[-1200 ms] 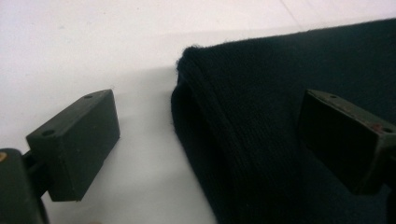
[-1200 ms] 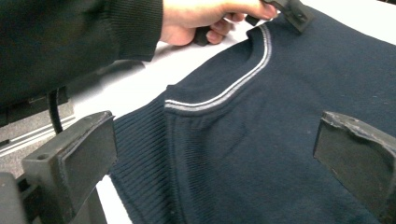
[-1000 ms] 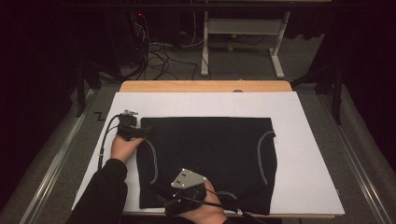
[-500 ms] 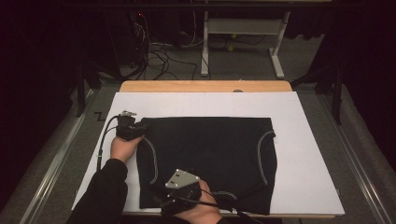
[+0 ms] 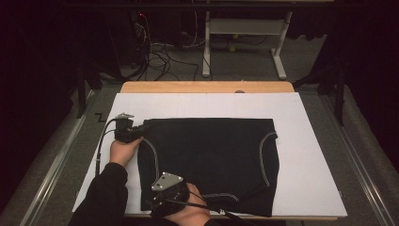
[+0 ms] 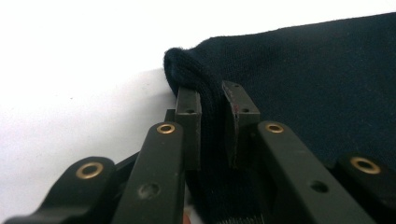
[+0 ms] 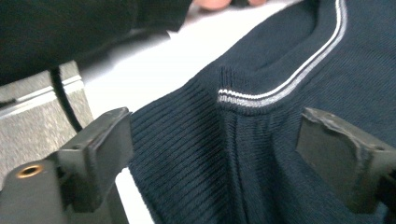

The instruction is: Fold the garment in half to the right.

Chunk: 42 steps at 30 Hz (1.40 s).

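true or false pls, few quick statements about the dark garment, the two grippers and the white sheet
1. The left gripper pinches a fold of the dark garment. True; its jaws have just been closing on it.
2. The right gripper is clamped shut on the hem. False: its jaws stand wide on either side of the ribbed hem, though they have just been closing a little.
3. The garment lies on a white sheet. True.
4. The garment's trim is red. False: the trim is pale grey-white.

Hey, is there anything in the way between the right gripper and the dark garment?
Nothing visible. The right gripper has its jaws wide apart over the ribbed edge of the dark garment, with only bare knit between them.
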Tool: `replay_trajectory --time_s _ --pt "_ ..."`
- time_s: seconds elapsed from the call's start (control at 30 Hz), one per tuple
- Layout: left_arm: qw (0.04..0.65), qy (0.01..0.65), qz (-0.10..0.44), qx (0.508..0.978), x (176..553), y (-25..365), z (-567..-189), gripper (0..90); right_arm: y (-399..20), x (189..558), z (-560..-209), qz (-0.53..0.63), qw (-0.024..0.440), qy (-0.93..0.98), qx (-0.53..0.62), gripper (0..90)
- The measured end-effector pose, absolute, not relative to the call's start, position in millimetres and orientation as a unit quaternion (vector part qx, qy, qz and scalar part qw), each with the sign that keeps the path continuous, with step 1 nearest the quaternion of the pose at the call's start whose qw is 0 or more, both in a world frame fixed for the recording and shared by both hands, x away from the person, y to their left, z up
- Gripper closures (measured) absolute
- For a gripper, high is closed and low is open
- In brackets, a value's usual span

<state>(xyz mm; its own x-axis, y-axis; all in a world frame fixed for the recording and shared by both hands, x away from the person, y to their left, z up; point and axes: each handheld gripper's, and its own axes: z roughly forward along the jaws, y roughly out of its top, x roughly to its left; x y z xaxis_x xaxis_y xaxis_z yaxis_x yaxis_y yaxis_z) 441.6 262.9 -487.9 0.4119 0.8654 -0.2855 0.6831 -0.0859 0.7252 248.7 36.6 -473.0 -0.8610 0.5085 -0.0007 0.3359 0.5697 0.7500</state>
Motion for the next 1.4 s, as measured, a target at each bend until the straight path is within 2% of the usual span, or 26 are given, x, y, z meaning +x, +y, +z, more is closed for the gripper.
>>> replay_trajectory --time_s 0.2,0.57,0.73,0.87,1.2,1.4 --pt "0.420 0.527 0.111 0.730 440.4 262.8 -487.6 75.0 51.6 253.5 -478.1 0.377 0.098 0.888 0.242 15.2" --pt "0.419 0.528 0.112 0.730 440.1 262.4 -487.6 74.9 70.1 251.6 -484.8 0.358 0.093 0.898 0.237 4.8" --pt "0.419 0.527 0.113 0.731 440.2 262.4 -487.7 74.9 73.3 249.8 -487.1 0.350 0.100 0.899 0.242 4.0" --pt "0.419 0.528 0.111 0.730 440.1 262.6 -487.7 74.9 72.9 248.8 -487.4 0.346 0.116 0.899 0.242 10.2" --pt "0.418 0.530 0.111 0.730 440.4 262.2 -487.9 74.9 64.9 252.3 -482.2 0.343 0.125 0.895 0.257 35.7" --pt "0.418 0.530 0.111 0.730 440.5 262.5 -487.8 74.9 57.4 256.5 -481.1 0.351 0.128 0.888 0.268 54.0"
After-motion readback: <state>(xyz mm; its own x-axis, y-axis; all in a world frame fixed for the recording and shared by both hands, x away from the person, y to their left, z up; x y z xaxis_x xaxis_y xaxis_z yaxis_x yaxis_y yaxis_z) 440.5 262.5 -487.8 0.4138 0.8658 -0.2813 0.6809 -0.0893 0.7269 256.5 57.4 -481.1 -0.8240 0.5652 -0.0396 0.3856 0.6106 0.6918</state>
